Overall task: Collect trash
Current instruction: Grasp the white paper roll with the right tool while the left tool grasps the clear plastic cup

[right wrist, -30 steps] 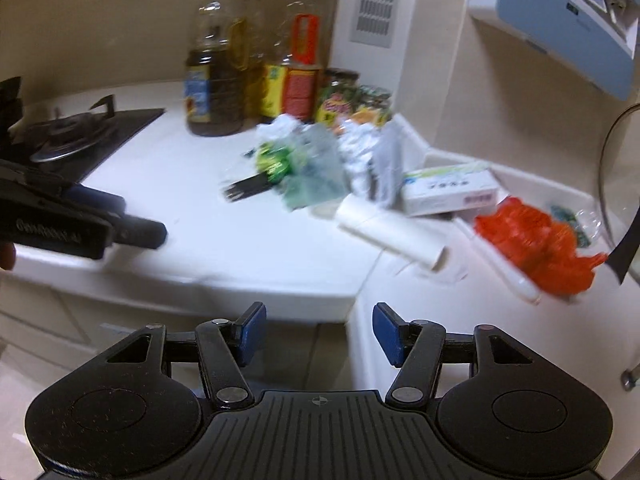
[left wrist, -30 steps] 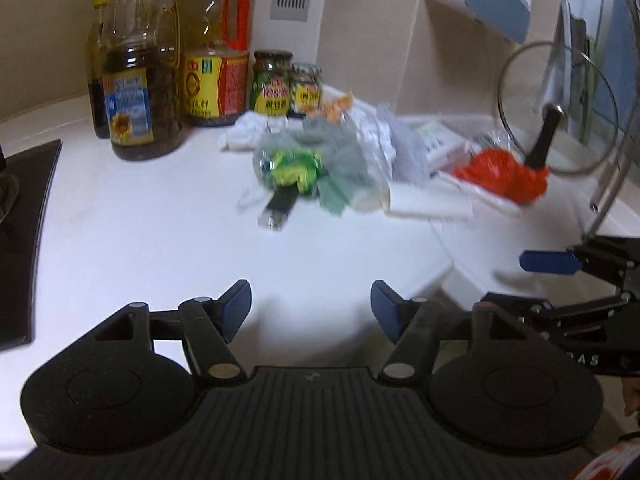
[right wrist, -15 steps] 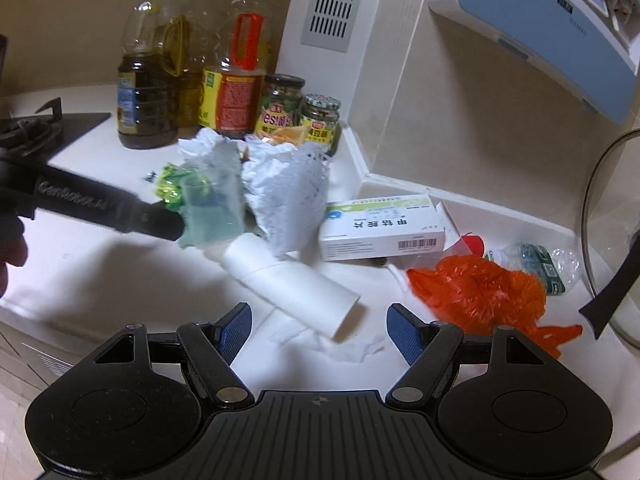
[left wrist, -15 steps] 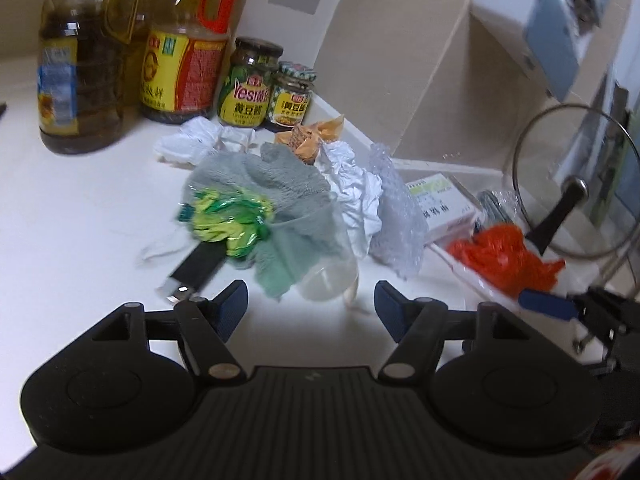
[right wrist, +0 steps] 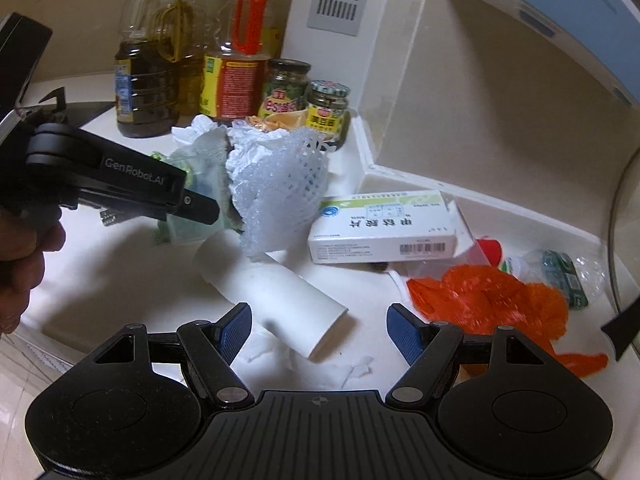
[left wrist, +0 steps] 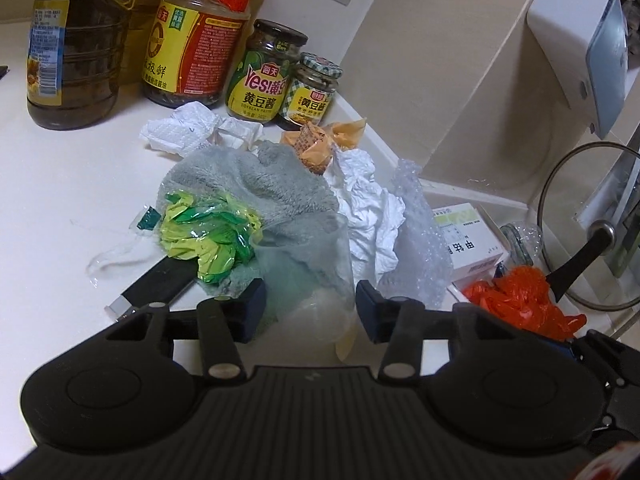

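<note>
The trash sits in a heap on the white table (left wrist: 60, 200), pushed toward the corner in front of the oil bottles (left wrist: 68, 40) and sauce jars (left wrist: 268, 76). The left gripper (left wrist: 310, 314) is right at the near edge of that heap. Between its fingers (left wrist: 250, 310) stands a clear plastic cup (left wrist: 320, 276), with a grey cloth (left wrist: 272, 188) and a crumpled green wrapper (left wrist: 208, 236) draped against its far side. The fingers are closing around the cup but do not yet press on it; a gap shows on both sides.

The right gripper (right wrist: 320, 334) hangs spread wide and empty over a white paper tube (right wrist: 276, 292). The tube lies flat, its long axis running from the far left toward the near right, so its open end points at the right finger rather than straight between the two. The fingers would likely need a turn of the wrist to cross that axis squarely.

An orange plastic bag (right wrist: 488, 300) lies just to the right of that gripper, with a white medicine box (right wrist: 384, 232) beyond the tube. The cup is the left hand's, the tube and bag nearer the right.
</note>
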Demonstrator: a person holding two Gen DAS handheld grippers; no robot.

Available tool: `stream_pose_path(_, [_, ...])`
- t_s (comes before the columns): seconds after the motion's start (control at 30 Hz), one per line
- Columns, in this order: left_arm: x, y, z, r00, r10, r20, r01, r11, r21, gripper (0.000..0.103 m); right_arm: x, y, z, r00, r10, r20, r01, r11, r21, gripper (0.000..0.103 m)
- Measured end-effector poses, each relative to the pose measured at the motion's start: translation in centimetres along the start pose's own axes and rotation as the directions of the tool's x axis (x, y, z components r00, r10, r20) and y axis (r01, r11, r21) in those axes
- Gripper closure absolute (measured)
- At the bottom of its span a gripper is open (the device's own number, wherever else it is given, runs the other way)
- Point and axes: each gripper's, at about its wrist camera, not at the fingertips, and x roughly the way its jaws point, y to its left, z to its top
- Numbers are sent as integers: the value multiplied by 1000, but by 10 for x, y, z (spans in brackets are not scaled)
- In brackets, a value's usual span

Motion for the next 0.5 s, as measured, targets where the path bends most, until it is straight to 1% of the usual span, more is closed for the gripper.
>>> stream_pose_path(0.13, [-12, 3, 1, 1000, 0, -11, 0, 1000, 14, 58, 7, 2, 6, 998, 62, -7, -62, 996, -60, 29])
stream_pose_path(0.3, [-37, 8, -2, 999, 2, -35, 1, 996, 86, 58, 23, 6, 14, 990, 132, -53, -139, 974, -179, 29])
stream_pose_path(0.4, [-53, 10, -5, 999, 7, -41, -2, 991, 135, 58, 36, 3, 20, 979, 184, -92, -200, 957, -212, 29])
stream_pose_path(0.5, [-70, 15, -8, 999, 25, -27, -20, 982, 188, 58, 50, -2, 27, 963, 232, -134, -257, 944, -209, 29])
